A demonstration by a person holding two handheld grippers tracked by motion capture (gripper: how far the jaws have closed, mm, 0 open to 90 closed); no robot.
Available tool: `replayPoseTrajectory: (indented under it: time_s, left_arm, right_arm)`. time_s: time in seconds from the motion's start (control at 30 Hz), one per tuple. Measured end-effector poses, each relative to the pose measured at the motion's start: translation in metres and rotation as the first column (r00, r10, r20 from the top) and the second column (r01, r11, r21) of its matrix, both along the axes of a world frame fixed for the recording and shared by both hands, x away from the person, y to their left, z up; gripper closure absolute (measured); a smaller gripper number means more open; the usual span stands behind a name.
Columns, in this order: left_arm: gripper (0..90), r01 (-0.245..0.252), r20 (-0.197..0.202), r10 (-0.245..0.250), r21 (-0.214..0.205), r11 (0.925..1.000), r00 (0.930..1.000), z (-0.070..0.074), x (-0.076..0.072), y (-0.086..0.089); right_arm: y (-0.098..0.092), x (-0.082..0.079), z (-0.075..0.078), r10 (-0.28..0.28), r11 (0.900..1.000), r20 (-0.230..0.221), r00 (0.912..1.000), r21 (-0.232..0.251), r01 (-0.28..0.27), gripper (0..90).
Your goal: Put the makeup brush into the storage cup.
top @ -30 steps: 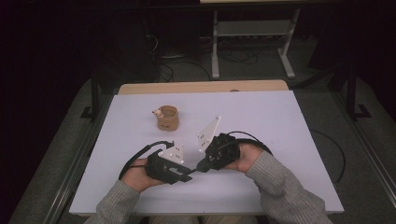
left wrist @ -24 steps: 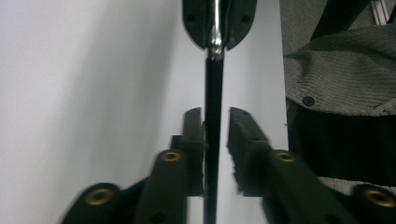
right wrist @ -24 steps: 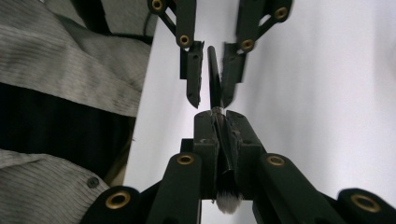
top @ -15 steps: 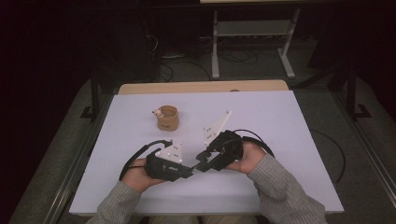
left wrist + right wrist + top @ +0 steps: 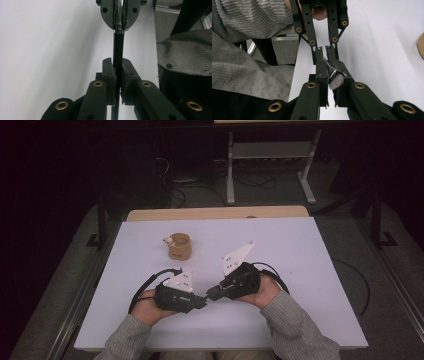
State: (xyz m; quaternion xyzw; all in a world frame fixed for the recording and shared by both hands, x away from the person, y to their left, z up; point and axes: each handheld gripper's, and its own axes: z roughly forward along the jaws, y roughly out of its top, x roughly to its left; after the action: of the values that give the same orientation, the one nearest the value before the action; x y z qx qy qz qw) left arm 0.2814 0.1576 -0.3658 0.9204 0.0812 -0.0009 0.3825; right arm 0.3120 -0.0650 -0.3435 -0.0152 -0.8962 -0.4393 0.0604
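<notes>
A small brush (image 5: pixel 335 80) is gripped at both ends above the table (image 5: pixel 310 270): its black handle by the left gripper (image 5: pixel 117 72), its bristled head by the right gripper (image 5: pixel 332 75); a handover is judged underway; one release is needed next; the cup (image 5: pixel 179 246) stands beyond.

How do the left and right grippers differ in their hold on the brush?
The left gripper clamps the brush by its black handle; the right gripper clamps its bristle end. In the high view the left gripper points rightward, the right gripper leftward. Both are shut on it.
</notes>
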Motion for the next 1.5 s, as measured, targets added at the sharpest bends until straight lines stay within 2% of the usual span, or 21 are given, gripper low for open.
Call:
replayPoseTrajectory:
  time_s: [0.03,0.07,0.1,0.17,0.23,0.33,0.4,0.47,0.63,0.73,0.93,1.0,1.07,1.1,1.17,1.23,1.33,1.37,1.4,1.47,1.5]
  left_arm:
    - [72.5,-0.004,-0.003,0.004,0.001,1.0,1.0,0.0,0.0,0.0]
    - [70.7,-0.003,-0.003,0.003,0.001,1.0,1.0,-0.001,0.0,0.0]
    - [70.7,0.001,-0.005,-0.001,0.005,1.0,1.0,-0.001,0.001,-0.001]
    - [72.4,0.011,-0.001,-0.011,0.01,0.9999,0.9999,-0.002,0.001,-0.002]
    - [75.6,0.015,-0.007,-0.015,0.014,0.9998,0.9999,-0.002,0.001,-0.003]
    - [78.6,0.022,-0.008,-0.022,0.007,0.9997,0.9997,-0.002,0.003,-0.003]
    - [82.3,0.018,-0.015,-0.018,0.014,0.9997,0.9997,-0.002,0.004,-0.002]
    - [83.2,0.012,-0.011,-0.012,0.016,0.9998,0.9999,-0.002,0.003,-0.001]
    - [83.6,-0.034,-0.021,0.034,0.0,0.9994,0.9992,-0.003,0.005,0.002]
    - [83.6,-0.051,-0.023,0.051,-0.009,0.9987,0.9985,-0.004,0.005,0.005]
    - [83.5,-0.043,-0.014,0.043,-0.009,0.999,0.999,-0.004,0.006,0.005]
    - [82.7,-0.034,-0.042,0.034,-0.011,0.9994,0.9985,-0.005,0.006,0.005]
    - [68.5,-0.041,-0.051,0.041,0.001,0.9992,0.9978,-0.006,0.006,0.003]
    - [68.0,-0.034,-0.046,0.034,0.008,0.9994,0.9984,-0.006,0.006,0.003]
    - [69.7,-0.031,-0.044,0.031,0.01,0.9995,0.9985,-0.006,0.006,0.003]
    - [71.1,-0.027,-0.046,0.027,0.003,0.9996,0.9986,-0.006,0.006,0.002]
    - [75.1,-0.02,-0.039,0.02,-0.006,0.9998,0.9991,-0.006,0.007,0.0]
    - [77.9,-0.017,-0.039,0.017,-0.001,0.9999,0.9991,-0.006,0.007,0.0]
    - [82.0,-0.015,-0.034,0.015,-0.001,0.9999,0.9993,-0.006,0.006,0.0]
    - [83.2,-0.025,-0.033,0.025,0.003,0.9997,0.9992,-0.005,0.008,0.001]
    - [83.4,-0.027,-0.036,0.027,0.002,0.9996,0.999,-0.005,0.008,0.002]
  right_arm:
    - [0.001,-0.001,0.001,-0.001,0.9998,0.012,0.9999,-0.018,0.001,83.0]
    - [0.003,-0.001,0.004,0.013,0.9986,0.031,0.9994,-0.052,-0.011,83.1]
    - [0.003,-0.001,0.004,0.013,0.9986,0.031,0.9994,-0.052,-0.011,83.1]
    - [0.007,-0.002,0.008,0.025,0.9966,0.049,0.9985,-0.08,-0.021,83.1]
    - [0.01,-0.004,0.014,0.031,0.9908,0.063,0.9975,-0.134,-0.022,83.1]
    - [0.015,-0.005,0.02,0.044,0.988,0.082,0.9957,-0.151,-0.031,83.1]
    - [0.017,-0.006,0.02,0.04,0.9873,0.064,0.9972,-0.156,-0.029,83.0]
    - [0.017,-0.004,0.018,0.033,0.9903,0.063,0.9975,-0.137,-0.025,81.9]
    - [0.01,0.004,0.008,-0.027,0.999,0.003,0.9996,-0.036,0.027,71.3]
    - [0.008,0.006,-0.001,-0.041,0.9992,-0.03,0.9987,0.001,0.041,72.5]
    - [0.01,0.006,-0.006,-0.043,0.9972,-0.04,0.9983,0.059,0.046,82.2]
    - [0.011,0.007,-0.005,-0.036,0.9983,-0.041,0.9985,0.044,0.038,82.7]
    - [0.012,0.007,-0.002,-0.035,0.9993,-0.02,0.9992,0.009,0.035,83.0]
    - [0.012,0.007,0.0,-0.033,0.9994,-0.016,0.9993,-0.012,0.033,83.1]
    - [0.013,0.006,0.006,-0.025,0.9985,-0.014,0.9996,-0.05,0.024,83.1]
    - [0.016,0.005,0.01,-0.011,0.9957,0.009,0.9999,-0.092,0.011,83.1]
    - [0.019,0.003,0.017,0.002,0.9932,0.012,0.9999,-0.117,0.0,83.1]
    - [0.02,0.003,0.018,0.004,0.9935,0.019,0.9998,-0.114,-0.002,83.0]
    - [0.021,0.001,0.02,-0.004,0.9933,0.0,1.0,-0.115,0.003,83.0]
    - [0.022,0.003,0.019,0.004,0.9949,0.025,0.9997,-0.101,-0.001,81.9]
    - [0.021,0.002,0.019,-0.013,0.9949,0.025,0.9996,-0.099,0.016,81.2]
